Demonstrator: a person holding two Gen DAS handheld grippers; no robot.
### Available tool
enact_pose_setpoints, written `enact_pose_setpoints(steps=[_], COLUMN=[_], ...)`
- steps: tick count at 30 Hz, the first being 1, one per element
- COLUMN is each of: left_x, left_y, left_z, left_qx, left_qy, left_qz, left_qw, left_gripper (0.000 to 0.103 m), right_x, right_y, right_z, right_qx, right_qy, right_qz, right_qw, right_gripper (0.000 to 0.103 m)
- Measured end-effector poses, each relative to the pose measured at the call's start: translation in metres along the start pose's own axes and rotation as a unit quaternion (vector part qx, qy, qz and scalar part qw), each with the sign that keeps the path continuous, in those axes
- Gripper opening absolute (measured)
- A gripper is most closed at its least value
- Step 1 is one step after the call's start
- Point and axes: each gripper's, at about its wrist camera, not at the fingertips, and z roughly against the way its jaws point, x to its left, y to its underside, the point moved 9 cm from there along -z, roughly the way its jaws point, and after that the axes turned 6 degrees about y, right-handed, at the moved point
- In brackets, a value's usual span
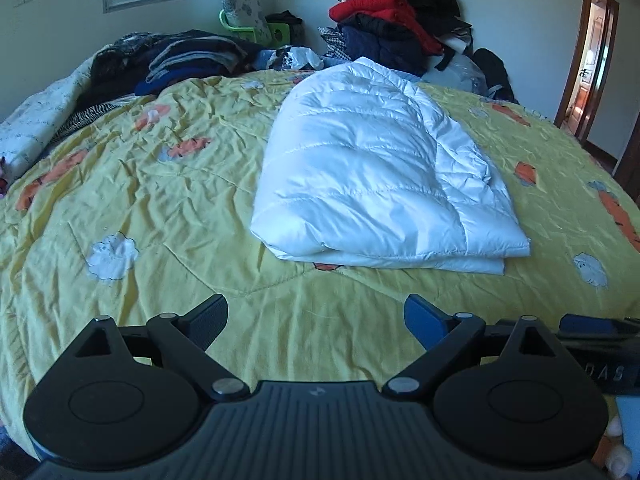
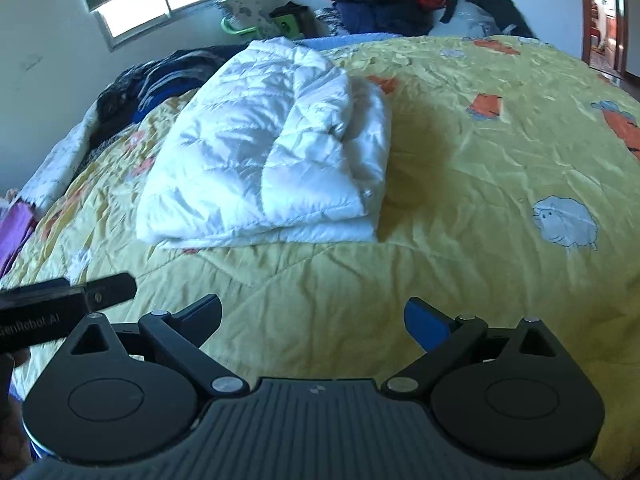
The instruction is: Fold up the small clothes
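Observation:
A white quilted puffer jacket (image 1: 372, 168) lies folded lengthwise on the yellow bedspread (image 1: 160, 184), with its folded edges toward me. It also shows in the right wrist view (image 2: 256, 152), to the left of centre. My left gripper (image 1: 316, 312) is open and empty, held over the bedspread a short way in front of the jacket's near edge. My right gripper (image 2: 314, 314) is open and empty, over bare bedspread (image 2: 460, 208) to the right of the jacket's near edge. The left gripper's body (image 2: 60, 304) shows at the left of the right wrist view.
A pile of dark clothes (image 1: 180, 60) lies at the bed's far left. A tall heap with a red garment (image 1: 384, 8) stands at the far right. A green chair (image 1: 248, 28) stands under the window. An open doorway (image 1: 592, 60) is at the right.

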Motion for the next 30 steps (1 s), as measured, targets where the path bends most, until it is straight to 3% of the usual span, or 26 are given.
enact_pose_setpoints(steps=[8,14,24,30], left_x=[-0.003,-0.002,-0.003,0.001], left_y=[-0.009,-0.009,-0.009,-0.009], left_z=[0.011,0.007,0.002,-0.002], left_qx=[-0.018,-0.002,0.005,0.014], left_qy=[0.010,0.029,0.017,0.030], left_qz=[0.004,0.022,0.013,0.036], left_qw=[0.9998,0.9993,0.9998,0.9988], left_gripper=[0.096,0.096,0.096,0.096], right_x=[0.003,0.002,0.000,-0.002], right_y=[-0.001,-0.002,0.000,0.000], right_z=[0.005,0.004,-0.002,-0.004], right_qx=[-0.006,-0.006,0.003,0.005], right_qy=[0.002,0.000,-0.001,-0.001], right_qz=[0.013,0.012,0.010,0.010], right_qw=[1.000,1.000,1.000,1.000], right_gripper=[0.100,0.101,0.101,0.101])
